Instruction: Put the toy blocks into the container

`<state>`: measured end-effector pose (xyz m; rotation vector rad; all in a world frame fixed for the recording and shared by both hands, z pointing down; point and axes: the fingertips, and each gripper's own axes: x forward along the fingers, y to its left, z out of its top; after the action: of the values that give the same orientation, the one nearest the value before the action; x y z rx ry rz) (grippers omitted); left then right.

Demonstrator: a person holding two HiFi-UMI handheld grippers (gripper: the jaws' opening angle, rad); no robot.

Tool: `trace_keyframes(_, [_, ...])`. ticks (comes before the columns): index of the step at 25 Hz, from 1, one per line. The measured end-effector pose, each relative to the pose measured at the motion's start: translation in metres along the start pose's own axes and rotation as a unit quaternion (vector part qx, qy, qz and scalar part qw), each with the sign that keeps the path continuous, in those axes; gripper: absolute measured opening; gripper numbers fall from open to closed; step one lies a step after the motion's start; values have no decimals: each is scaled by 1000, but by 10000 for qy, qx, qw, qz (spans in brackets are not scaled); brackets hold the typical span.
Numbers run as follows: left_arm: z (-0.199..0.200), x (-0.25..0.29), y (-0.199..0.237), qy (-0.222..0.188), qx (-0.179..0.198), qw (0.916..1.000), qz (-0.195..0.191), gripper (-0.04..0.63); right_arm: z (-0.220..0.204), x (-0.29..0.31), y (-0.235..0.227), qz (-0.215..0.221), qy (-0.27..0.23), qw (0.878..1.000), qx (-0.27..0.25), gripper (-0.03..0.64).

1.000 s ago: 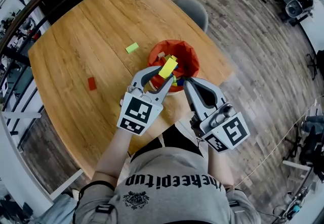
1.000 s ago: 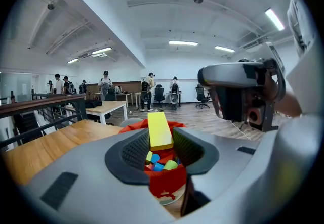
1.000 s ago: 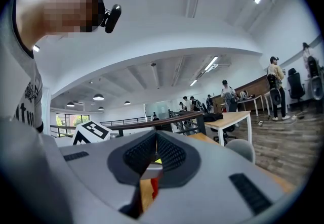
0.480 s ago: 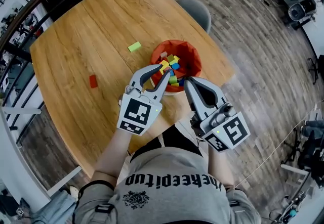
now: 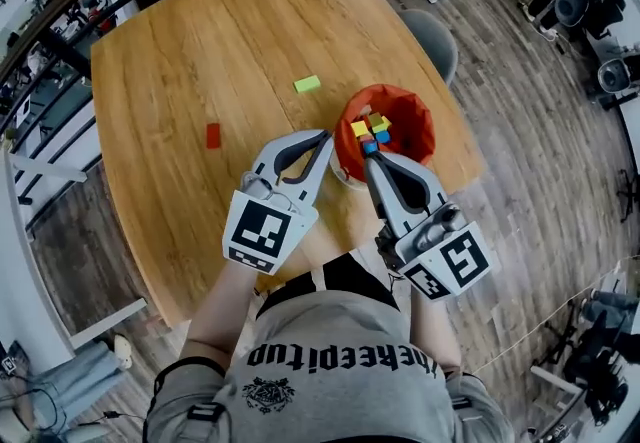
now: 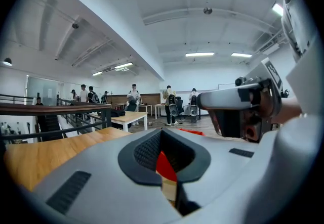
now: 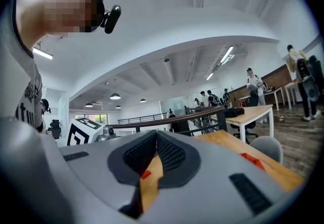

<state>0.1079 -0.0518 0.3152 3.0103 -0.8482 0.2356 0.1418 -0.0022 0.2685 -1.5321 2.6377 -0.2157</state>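
Note:
In the head view an orange-red container (image 5: 412, 139) stands near the table's right edge, with several coloured blocks (image 5: 372, 129) inside. On the wood lie a light green block (image 5: 307, 84) and, further left, a red block (image 5: 213, 135). My left gripper (image 5: 327, 138) is shut and empty, its tips just left of the container's rim. Shut and empty too, my right gripper (image 5: 369, 159) points at the container's near rim. In the left gripper view the jaws meet, with red (image 6: 164, 167) showing through the gap. A strip of wood (image 7: 151, 180) shows between the meeting jaws in the right gripper view.
The wooden table (image 5: 200, 51) has a railing (image 5: 60, 41) beyond its left side. A grey chair (image 5: 432, 39) stands behind the container. The person's torso is at the near edge. People and desks show far off in both gripper views.
The left gripper held a yellow block over the container, let it drop in, then shut empty and drew back to the container's left. The right gripper stayed shut.

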Motion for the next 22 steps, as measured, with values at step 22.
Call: trace_keyframes(22, [-16, -163, 75, -145, -512, 9758, 2119, 14, -26, 94, 125, 2091, 486, 9767, -38, 14])
